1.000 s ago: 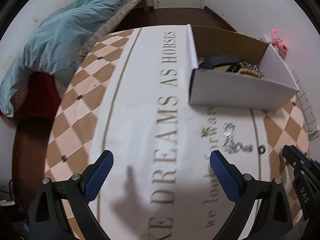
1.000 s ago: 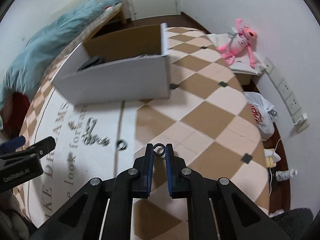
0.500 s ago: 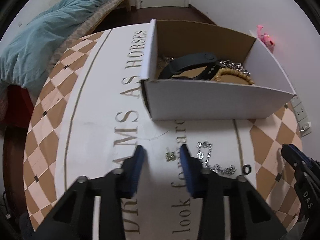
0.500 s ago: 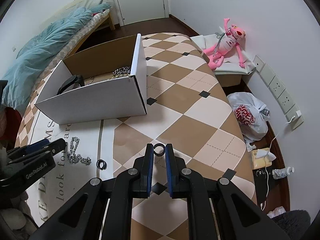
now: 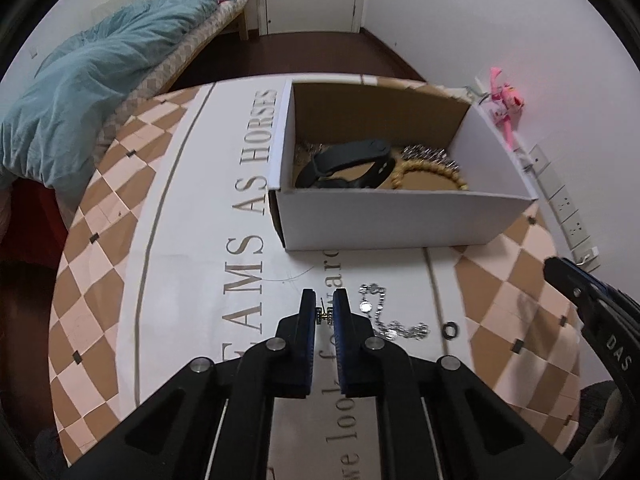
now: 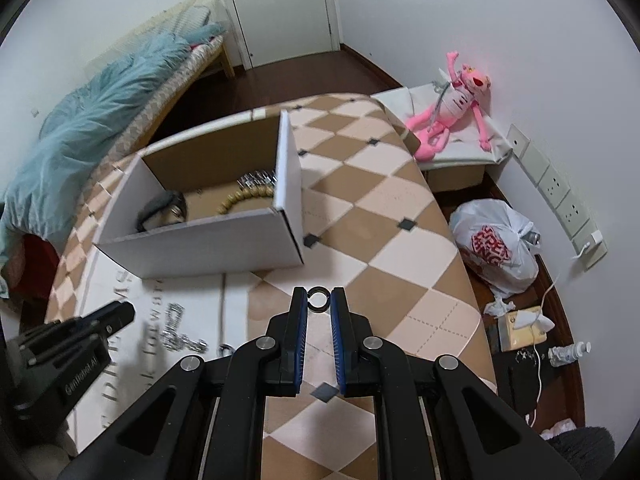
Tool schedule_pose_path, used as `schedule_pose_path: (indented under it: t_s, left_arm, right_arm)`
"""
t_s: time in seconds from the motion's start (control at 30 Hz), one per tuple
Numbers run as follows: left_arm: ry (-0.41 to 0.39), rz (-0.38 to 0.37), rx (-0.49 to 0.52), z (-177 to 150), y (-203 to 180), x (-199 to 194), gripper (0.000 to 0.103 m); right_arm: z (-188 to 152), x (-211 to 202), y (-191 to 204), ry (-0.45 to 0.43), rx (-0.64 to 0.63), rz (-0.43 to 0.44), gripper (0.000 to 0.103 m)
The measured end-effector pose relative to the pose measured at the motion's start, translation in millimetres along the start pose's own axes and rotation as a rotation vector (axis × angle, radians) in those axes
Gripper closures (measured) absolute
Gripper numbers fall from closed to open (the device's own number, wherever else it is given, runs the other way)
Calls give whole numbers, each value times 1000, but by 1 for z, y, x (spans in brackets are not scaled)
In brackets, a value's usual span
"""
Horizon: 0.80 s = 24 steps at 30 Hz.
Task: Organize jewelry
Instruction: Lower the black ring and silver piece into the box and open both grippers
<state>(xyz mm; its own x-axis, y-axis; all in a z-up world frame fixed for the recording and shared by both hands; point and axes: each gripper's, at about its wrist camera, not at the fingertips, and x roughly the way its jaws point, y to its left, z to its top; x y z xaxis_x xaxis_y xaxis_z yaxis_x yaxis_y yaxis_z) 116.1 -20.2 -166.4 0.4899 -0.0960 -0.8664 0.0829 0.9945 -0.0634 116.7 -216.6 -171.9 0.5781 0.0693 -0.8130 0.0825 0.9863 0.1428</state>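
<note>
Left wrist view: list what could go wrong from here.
1. The left tool pinches the tiny silver stud earring only at its fingertips; it may slip out on the way to the white cardboard box.
2. The small dark ring in the right tool sits just as shallowly.
3. The silver chain lies close by and could snag.

Far left: a bed [image 6: 176,76] heaped with a rumpled teal blanket [image 5: 92,80]. Beyond it, a closed white door [image 6: 280,8] above dark wood floor [image 5: 320,52]. Far right: a pink plush toy [image 6: 452,104] sprawled on a white cushion [image 6: 472,148] against the wall. Nearer, along that wall, a row of wall sockets [image 6: 560,200]. On the floor below: a knotted white plastic bag [image 6: 496,244] with red print, a tissue box [image 6: 520,328], a small bottle [image 6: 568,352] lying down.
</note>
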Motion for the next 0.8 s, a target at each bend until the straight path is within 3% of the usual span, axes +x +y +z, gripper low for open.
schedule_pose_path:
  t_s: [0.27,0.47,0.63,0.8]
  left_arm:
    - [-70,-70,-3,14,-4,-46,97]
    - [-94,-149,-21,64,6,-64,97]
    - [-73,-139,-17,107,11,-49,97]
    - [12,-153,-39,135,18,-17,97]
  right_arm:
    - [19,-37,12,-62,0,74,91]
    - [61,-42,22,-67,-3,139,91]
    - [103,-18,34,-9,-16,188,91]
    - [131,26,44,119,-41,210,91]
